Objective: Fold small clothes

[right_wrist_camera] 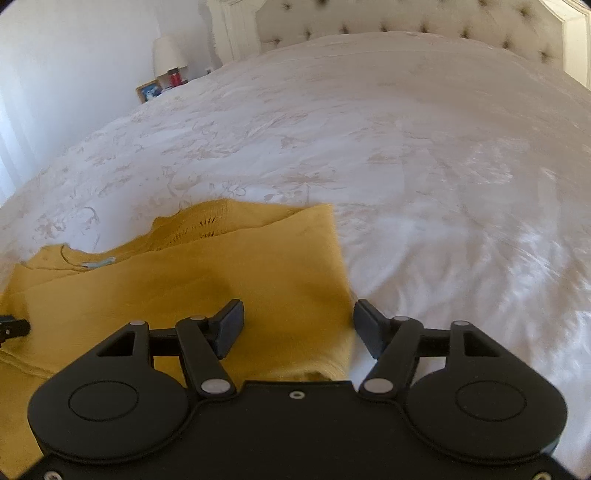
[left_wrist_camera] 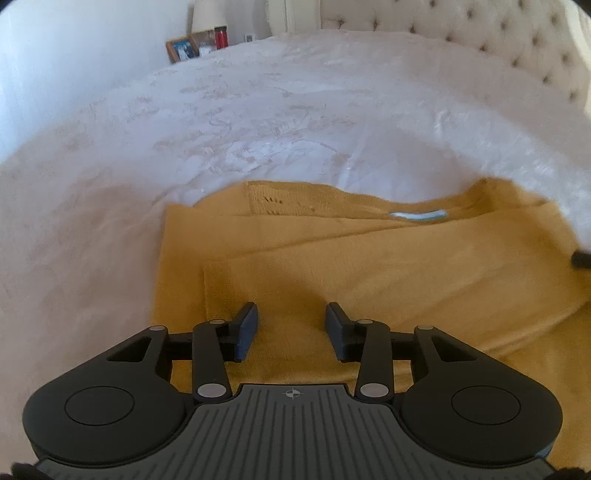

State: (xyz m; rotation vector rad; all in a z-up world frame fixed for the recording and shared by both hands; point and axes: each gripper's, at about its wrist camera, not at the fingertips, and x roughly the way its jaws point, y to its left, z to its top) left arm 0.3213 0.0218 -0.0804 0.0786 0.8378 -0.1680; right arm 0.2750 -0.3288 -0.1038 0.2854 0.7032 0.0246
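Note:
A mustard-yellow knit garment (left_wrist_camera: 369,266) lies partly folded on the white bed, its neck label (left_wrist_camera: 419,215) showing at the far edge. My left gripper (left_wrist_camera: 291,325) is open and empty, hovering over the garment's near left part. In the right wrist view the same garment (right_wrist_camera: 184,288) fills the lower left, label (right_wrist_camera: 99,263) at the far left. My right gripper (right_wrist_camera: 298,325) is open and empty over the garment's right edge, one finger above the cloth and the other above the bedspread. The tip of the other gripper (right_wrist_camera: 13,328) shows at the left edge.
The white floral bedspread (right_wrist_camera: 406,166) spreads far and right. A tufted cream headboard (right_wrist_camera: 406,22) stands at the back. A nightstand at the far left holds a lamp (right_wrist_camera: 168,55), a picture frame (right_wrist_camera: 149,90) and a red container (right_wrist_camera: 175,78).

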